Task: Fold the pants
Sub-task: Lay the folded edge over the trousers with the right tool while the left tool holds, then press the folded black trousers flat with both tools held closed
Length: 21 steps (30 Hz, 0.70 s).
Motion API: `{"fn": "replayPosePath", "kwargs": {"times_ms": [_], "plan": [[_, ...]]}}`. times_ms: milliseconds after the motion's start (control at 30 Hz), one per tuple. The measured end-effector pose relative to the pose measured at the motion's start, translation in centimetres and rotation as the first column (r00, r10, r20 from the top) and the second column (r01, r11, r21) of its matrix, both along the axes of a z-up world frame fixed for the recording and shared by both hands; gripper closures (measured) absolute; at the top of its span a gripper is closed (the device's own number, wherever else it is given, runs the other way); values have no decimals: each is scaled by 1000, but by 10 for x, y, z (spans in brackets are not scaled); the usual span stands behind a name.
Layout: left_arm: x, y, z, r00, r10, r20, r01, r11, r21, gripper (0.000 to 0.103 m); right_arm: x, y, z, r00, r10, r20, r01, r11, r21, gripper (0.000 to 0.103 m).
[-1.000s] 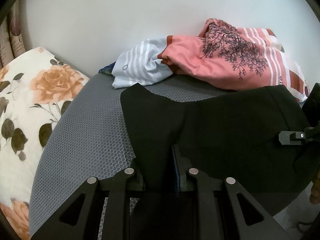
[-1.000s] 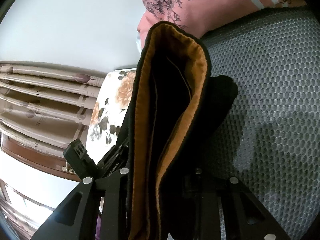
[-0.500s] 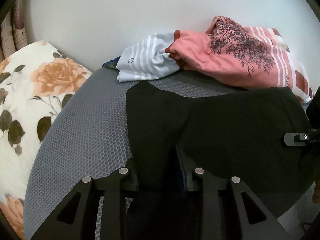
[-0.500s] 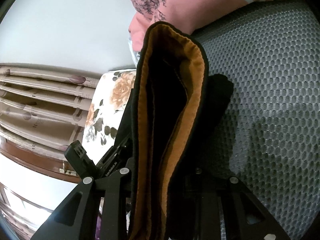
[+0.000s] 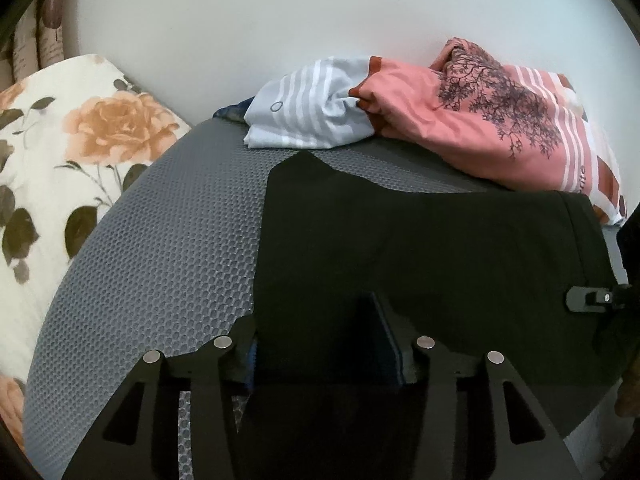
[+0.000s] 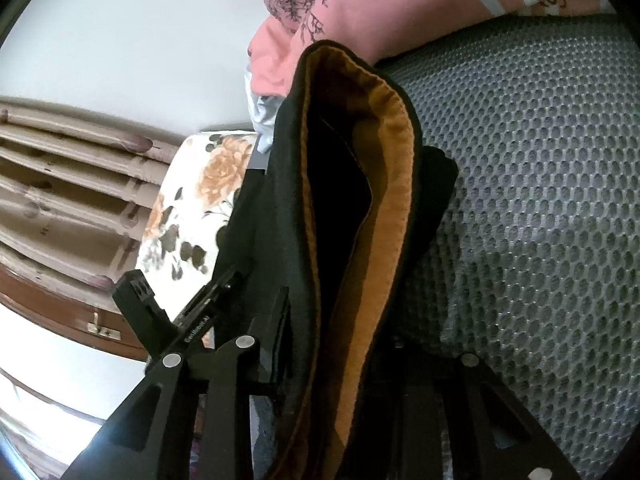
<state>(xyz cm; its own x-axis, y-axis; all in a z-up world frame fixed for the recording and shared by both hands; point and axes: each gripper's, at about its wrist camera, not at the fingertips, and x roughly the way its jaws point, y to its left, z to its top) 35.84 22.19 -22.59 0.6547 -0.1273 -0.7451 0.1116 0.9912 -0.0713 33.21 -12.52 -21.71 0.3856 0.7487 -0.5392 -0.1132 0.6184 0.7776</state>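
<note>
While grippers clamp matte black pants [image 5: 420, 248], honeycomb mesh [image 5: 160, 240] beneath.

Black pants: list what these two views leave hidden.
- Left wrist view: the left gripper fingers' tips, covered by the black pants.
- Right wrist view: the right gripper grip point, buried under the brown-lined waistband.
- Both views: pants' legs, cut off below.

The pants [image 5: 420, 248] are black with an orange-brown waistband lining [image 6: 384, 184]. The mattress [image 5: 168, 232] is grey honeycomb mesh. The pillow [image 5: 60, 140] is white with orange roses. The sheet [image 5: 480, 120] is pink with white stripes and a black tree print.
</note>
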Motion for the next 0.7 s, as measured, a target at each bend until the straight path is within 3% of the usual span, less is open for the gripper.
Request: {"fn": "replayPosePath", "kwargs": {"times_ms": [500, 700], "plan": [[1, 1, -3, 999, 49, -1, -49, 998, 37, 38, -6, 46, 16, 984, 15, 175, 27, 971, -237, 70], [1, 2, -3, 999, 50, -1, -50, 998, 38, 38, -10, 50, 16, 981, 1, 196, 52, 963, -263, 70]]}}
